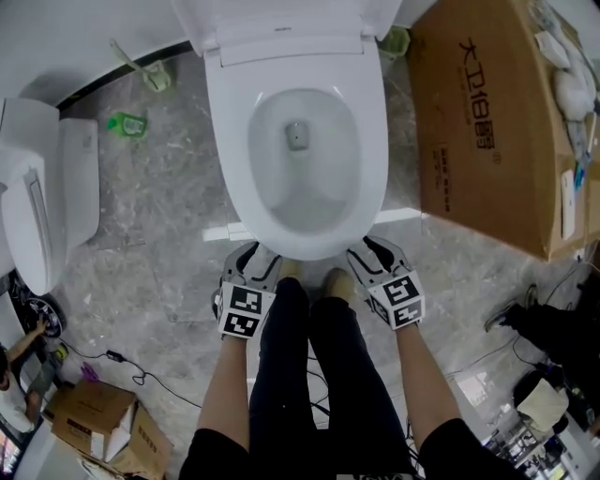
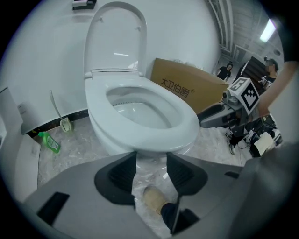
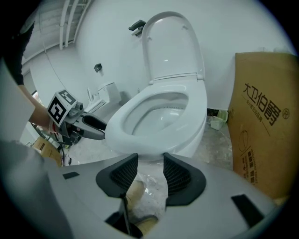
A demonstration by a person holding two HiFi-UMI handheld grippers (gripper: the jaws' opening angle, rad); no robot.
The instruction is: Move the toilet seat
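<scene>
A white toilet stands in front of me with its seat (image 1: 232, 159) lying flat on the bowl and its lid (image 1: 281, 23) raised against the wall. In the left gripper view the seat (image 2: 154, 135) is just beyond my left gripper (image 2: 152, 161), whose jaws stand apart with only floor and a shoe between them. My right gripper (image 3: 150, 161) is likewise open below the seat's front rim (image 3: 135, 137). In the head view the left gripper (image 1: 258, 261) and right gripper (image 1: 373, 255) flank the bowl's front, close to the rim, holding nothing.
A large cardboard box (image 1: 487, 122) stands right of the toilet. A toilet brush (image 1: 150, 70) and a green bottle (image 1: 127, 122) lie on the marble floor at the left, beside another white fixture (image 1: 47, 187). Small boxes (image 1: 103, 422) and cables lie behind me.
</scene>
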